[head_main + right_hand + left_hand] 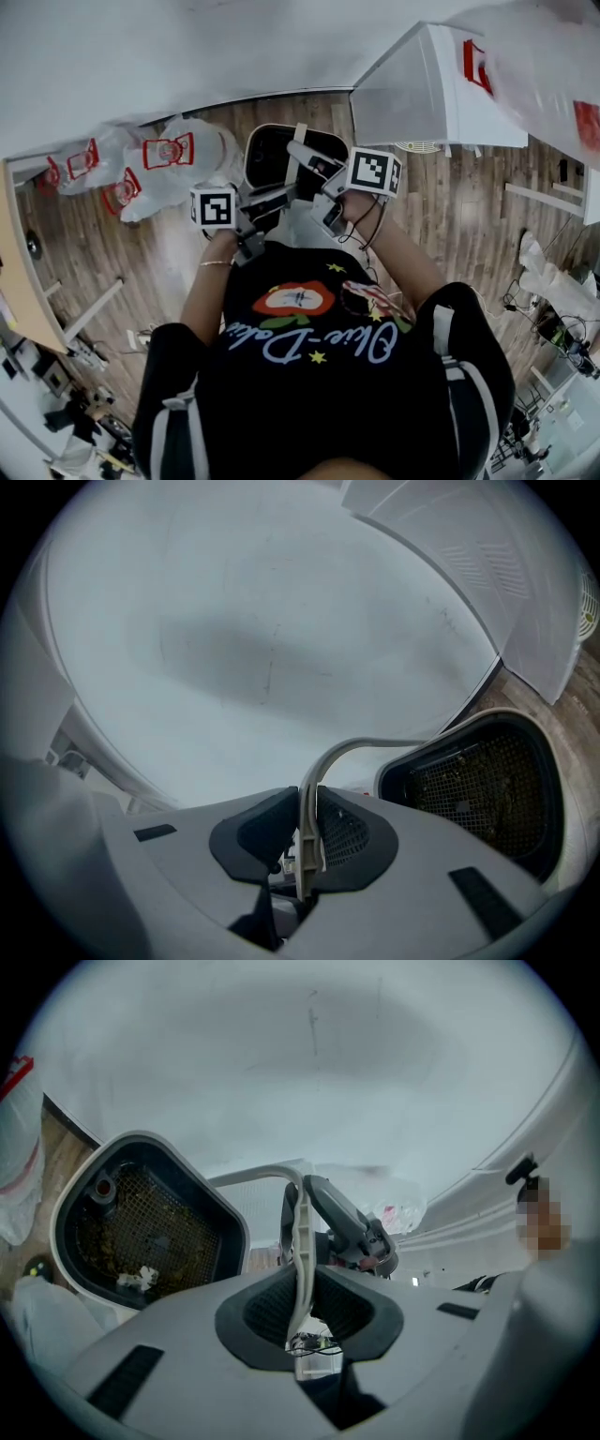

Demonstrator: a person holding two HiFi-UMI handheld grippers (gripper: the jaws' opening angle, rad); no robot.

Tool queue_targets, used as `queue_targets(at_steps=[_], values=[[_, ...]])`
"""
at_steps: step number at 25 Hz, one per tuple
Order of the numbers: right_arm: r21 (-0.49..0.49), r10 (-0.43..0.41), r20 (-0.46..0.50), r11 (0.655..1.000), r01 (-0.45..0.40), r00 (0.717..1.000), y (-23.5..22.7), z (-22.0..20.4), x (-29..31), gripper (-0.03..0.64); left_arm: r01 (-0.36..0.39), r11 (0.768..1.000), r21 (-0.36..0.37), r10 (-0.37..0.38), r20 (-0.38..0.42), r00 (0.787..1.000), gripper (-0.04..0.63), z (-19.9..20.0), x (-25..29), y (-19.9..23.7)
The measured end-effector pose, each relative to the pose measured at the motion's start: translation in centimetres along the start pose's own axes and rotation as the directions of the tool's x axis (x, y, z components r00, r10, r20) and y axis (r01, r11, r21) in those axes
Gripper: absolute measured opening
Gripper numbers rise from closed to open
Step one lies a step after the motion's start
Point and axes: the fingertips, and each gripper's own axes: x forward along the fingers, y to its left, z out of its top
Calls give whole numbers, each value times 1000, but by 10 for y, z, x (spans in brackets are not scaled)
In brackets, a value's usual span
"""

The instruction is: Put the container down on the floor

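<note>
The container (281, 155) is a white bin with a dark mesh-lined inside and a thin pale bail handle (301, 134). It hangs over the wooden floor in front of the person. Both grippers hold that handle side by side. My left gripper (272, 199) comes in from the left; in the left gripper view its jaws (302, 1283) are shut on the handle strip (302, 1232), with the container (141, 1227) at the left and the right gripper (352, 1227) just beyond. My right gripper (314, 161) is shut (309, 832) on the same handle (356, 752), with the container (483, 785) to its right.
Several white plastic bags with red print (159, 164) lie on the wooden floor (450, 206) to the left of the container. A white cabinet (441, 89) stands at the upper right. A white wall (187, 47) runs behind. Cables and clutter (548, 328) lie at the right.
</note>
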Motion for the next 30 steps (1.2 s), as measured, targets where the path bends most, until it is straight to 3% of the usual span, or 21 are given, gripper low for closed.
queue_targets(at_steps=[7, 11, 13, 16, 20, 30], values=[[3, -10, 25, 1000, 10, 1000, 2, 11, -2, 54, 4, 1000, -18, -4, -38, 999, 54, 7, 8, -5], [25, -46, 27, 999, 45, 999, -50, 42, 10, 54, 13, 999, -38, -15, -51, 999, 54, 26, 43, 37], [27, -66, 25, 998, 65, 998, -72, 50, 19, 54, -18, 999, -37, 16, -62, 998, 54, 33, 49, 63], [8, -85, 18, 996, 85, 996, -86, 49, 35, 55, -34, 998, -60, 30, -77, 997, 55, 35, 43, 89], [-24, -114, 0, 993, 114, 993, -107, 48, 54, 55, 32, 997, -75, -37, -67, 997, 55, 42, 43, 114], [-30, -202, -49, 979, 201, 978, -195, 55, 106, 55, 14, 990, -138, -25, -77, 997, 57, 58, 54, 212]])
